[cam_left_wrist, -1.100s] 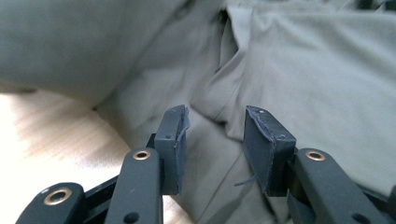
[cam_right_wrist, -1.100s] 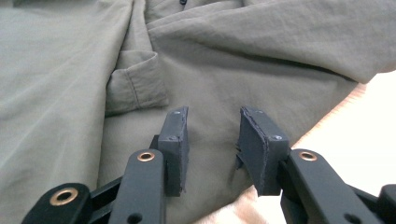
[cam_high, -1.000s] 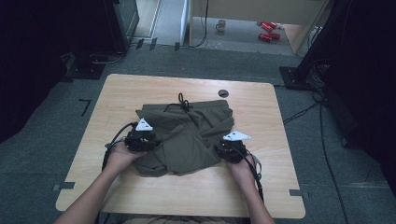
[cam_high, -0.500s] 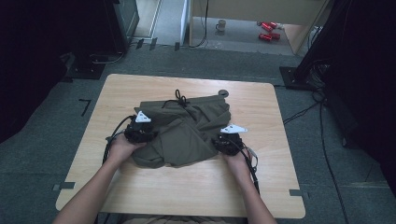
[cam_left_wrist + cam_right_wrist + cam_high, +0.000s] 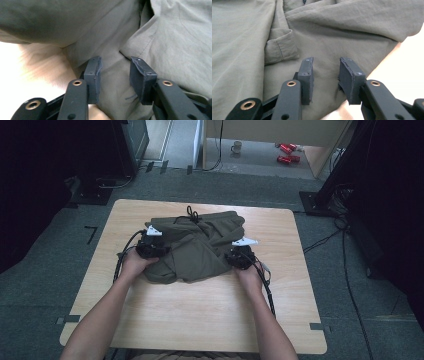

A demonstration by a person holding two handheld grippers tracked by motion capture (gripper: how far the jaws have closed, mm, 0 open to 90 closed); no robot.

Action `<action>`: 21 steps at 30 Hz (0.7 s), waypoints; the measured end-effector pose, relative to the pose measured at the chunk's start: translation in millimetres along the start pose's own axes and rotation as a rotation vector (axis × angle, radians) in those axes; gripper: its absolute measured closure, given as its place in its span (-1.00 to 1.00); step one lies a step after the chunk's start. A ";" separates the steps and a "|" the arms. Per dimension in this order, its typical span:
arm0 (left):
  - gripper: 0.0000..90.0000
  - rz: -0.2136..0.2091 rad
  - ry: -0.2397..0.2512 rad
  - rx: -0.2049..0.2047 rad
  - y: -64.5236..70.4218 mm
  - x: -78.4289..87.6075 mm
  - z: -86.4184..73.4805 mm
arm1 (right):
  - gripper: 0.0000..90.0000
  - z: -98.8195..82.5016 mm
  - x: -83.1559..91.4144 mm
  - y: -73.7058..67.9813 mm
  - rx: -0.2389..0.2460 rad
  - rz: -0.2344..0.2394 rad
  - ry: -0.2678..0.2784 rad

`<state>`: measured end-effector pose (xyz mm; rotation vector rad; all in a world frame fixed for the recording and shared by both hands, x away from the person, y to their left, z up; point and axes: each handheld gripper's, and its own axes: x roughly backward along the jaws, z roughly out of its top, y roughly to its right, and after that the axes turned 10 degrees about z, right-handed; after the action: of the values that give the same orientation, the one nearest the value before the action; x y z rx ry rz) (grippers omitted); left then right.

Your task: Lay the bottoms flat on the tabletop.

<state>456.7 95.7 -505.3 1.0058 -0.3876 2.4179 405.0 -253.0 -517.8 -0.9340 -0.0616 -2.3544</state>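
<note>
An olive-green garment (image 5: 200, 250) with a black drawstring (image 5: 192, 214) lies bunched on the wooden table (image 5: 200, 320). My left gripper (image 5: 159, 251) rests at its left edge and my right gripper (image 5: 239, 256) at its right edge, each in one of the person's hands. In the left gripper view the left gripper (image 5: 115, 62) has its pads apart; they have just been opening, with slack cloth (image 5: 175, 50) between them. In the right gripper view the right gripper (image 5: 326, 62) stands open over flat cloth (image 5: 349, 30), beside a small folded flap (image 5: 280, 47).
Bare tabletop stretches from the garment to the near edge, under the forearms. On the floor beyond the table are a mug (image 5: 236, 147) and red cans (image 5: 287, 154). A black stand (image 5: 325, 195) and cables lie to the right.
Both hands have moved forward, away from the person. The garment's near edge has gone with them, so the pile is shorter and more bunched.
</note>
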 end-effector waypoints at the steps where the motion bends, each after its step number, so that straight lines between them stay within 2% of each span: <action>1: 0.34 -0.005 -0.009 0.015 -0.3 -0.2 1.3 | 0.42 1.8 -1.6 2.1 -0.010 -0.002 0.003; 4: 0.31 -0.041 -0.027 0.061 -0.8 2.5 2.2 | 0.34 6.5 -3.6 5.5 -0.035 0.012 -0.006; 5: 0.29 -0.044 -0.028 0.060 -0.7 4.6 1.8 | 0.33 7.8 -3.0 5.8 -0.039 0.020 -0.016; 6: 0.27 -0.039 -0.026 0.056 0.0 7.7 1.5 | 0.29 9.4 -1.8 5.5 -0.033 0.028 -0.025; 7: 0.21 -0.038 -0.024 0.063 1.3 13.4 1.9 | 0.29 12.1 3.0 2.6 -0.004 0.017 -0.017; 8: 0.16 -0.038 -0.024 0.063 1.3 13.4 1.9 | 0.29 12.1 3.0 2.6 -0.004 0.017 -0.017; 9: 0.16 -0.030 -0.007 0.073 2.2 18.6 0.9 | 0.29 13.5 4.9 1.4 -0.001 0.019 -0.008; 10: 0.13 -0.001 0.027 0.087 4.6 26.1 -2.0 | 0.31 18.6 11.3 -3.7 0.005 0.029 0.037; 12: 0.12 -0.003 0.040 0.094 6.4 30.6 -4.0 | 0.31 20.6 13.1 -5.7 0.009 0.030 0.048; 14: 0.09 -0.016 0.040 0.085 10.3 37.0 -7.7 | 0.31 27.4 15.8 -12.9 0.025 0.042 0.065; 17: 0.03 -0.005 0.016 0.040 17.2 46.9 -13.8 | 0.28 37.7 12.5 -27.2 0.044 0.074 0.058; 19: 0.02 -0.004 0.027 0.028 19.7 58.0 -21.9 | 0.27 41.0 9.4 -32.8 0.046 0.089 0.055; 21: 0.02 -0.004 0.035 0.032 19.9 62.1 -25.9 | 0.27 42.5 7.1 -36.4 0.050 0.098 0.055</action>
<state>393.1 110.6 -479.8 0.9748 -0.3355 2.4415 406.9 -216.1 -475.2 -0.8293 -0.0508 -2.2759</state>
